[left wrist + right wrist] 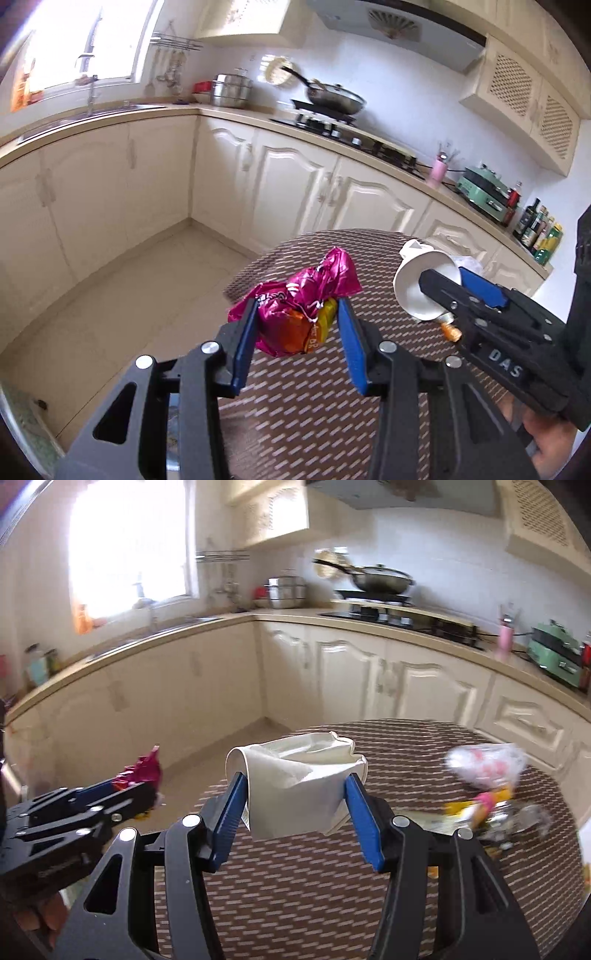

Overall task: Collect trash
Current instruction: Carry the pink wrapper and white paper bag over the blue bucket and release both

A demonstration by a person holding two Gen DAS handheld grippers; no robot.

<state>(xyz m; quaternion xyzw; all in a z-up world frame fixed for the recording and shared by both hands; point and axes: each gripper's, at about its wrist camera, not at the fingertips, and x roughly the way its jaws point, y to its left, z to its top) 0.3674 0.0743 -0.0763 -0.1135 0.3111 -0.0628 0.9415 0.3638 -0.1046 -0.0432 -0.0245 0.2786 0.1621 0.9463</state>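
At the centre of each wrist view, the left gripper (295,314) pinches a pink wrapper (299,291) and the right gripper (295,786) squeezes a crushed paper cup (295,775) above the table (295,886), where either light, springy piece could slip free if jolted.

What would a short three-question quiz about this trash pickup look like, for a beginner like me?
1. True or false: the left gripper is empty.
2. What does the right gripper hold? A) a glass bottle B) a crushed white paper cup C) a spoon
3. Fill in: more trash, including a clear plastic bag, lies on the round ____ with the brown woven cover.

Key
1. False: its jaws are shut on a crumpled pink snack wrapper.
2. B
3. table
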